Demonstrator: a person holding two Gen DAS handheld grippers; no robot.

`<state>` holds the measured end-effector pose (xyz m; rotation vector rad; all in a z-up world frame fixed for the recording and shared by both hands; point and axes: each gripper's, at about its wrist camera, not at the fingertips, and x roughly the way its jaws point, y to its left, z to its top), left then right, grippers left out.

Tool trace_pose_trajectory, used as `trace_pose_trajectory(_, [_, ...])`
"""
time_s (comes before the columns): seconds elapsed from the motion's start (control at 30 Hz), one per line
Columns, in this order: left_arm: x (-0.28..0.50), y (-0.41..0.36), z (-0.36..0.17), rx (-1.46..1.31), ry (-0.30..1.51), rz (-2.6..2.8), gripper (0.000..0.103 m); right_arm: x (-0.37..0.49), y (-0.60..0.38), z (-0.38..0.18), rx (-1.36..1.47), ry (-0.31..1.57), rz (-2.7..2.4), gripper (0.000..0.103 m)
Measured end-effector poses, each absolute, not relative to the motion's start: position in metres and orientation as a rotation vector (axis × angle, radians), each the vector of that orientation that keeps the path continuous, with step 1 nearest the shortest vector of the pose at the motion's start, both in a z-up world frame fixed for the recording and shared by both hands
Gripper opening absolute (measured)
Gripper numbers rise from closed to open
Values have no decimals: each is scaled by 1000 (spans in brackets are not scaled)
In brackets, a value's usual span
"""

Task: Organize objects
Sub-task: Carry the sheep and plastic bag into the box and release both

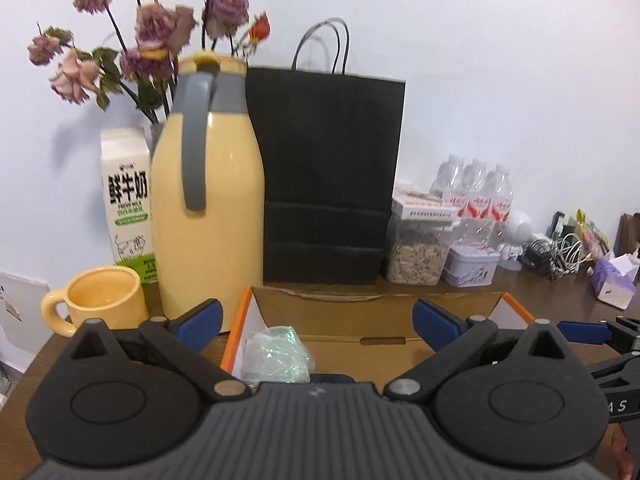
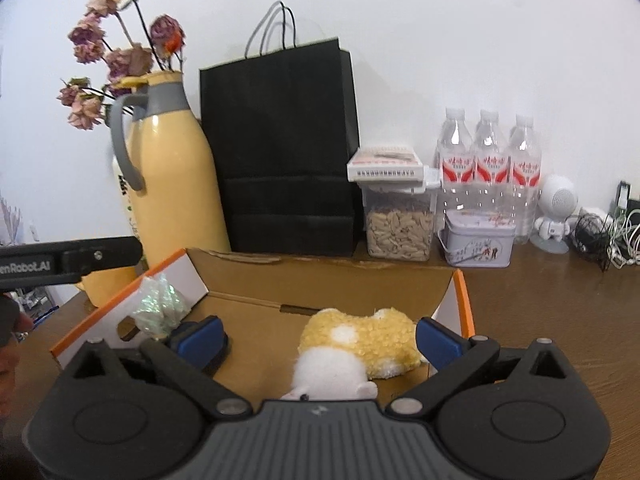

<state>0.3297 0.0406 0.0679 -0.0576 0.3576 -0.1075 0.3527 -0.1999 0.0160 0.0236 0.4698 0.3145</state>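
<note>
Right now I am looking across a dark brown wooden tabletop (image 2: 540,300) pushed against a plain white wall (image 2: 440,40). Both grippers are hanging over an open cardboard box (image 2: 320,280) with orange-edged flaps. My left gripper (image 1: 318,320) is standing with its blue pads wide apart and nothing between them. My right gripper (image 2: 318,336) is likewise spread open, its pads either side of a yellow and white plush toy (image 2: 360,344) that is lying on the box floor; I cannot tell whether the right pad is touching it. A crinkly iridescent wrapper (image 2: 160,304) is sitting in the box's left corner.

Along the wall behind the box I am seeing a yellow thermos jug (image 1: 208,200) with a grey handle, a yellow mug (image 1: 104,300) beside it, a milk carton (image 1: 128,200) and dried pink roses (image 1: 152,36). A black paper bag (image 1: 328,176) is standing upright in the middle. To its right, a clear container of seeds (image 2: 400,232) is carrying a flat white packet (image 2: 386,164) on its lid, next to a small tin (image 2: 478,240), three water bottles (image 2: 490,168), a white robot figurine (image 2: 556,212) and tangled cables (image 2: 604,240). A purple tissue pack (image 1: 612,284) is lying at the far right.
</note>
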Motion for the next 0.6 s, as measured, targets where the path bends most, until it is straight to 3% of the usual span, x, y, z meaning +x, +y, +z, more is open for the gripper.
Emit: trace_pose_trajectory(0.6, [245,68,91,-97,318,-64,103,277,-194,43,-46,370,334,103])
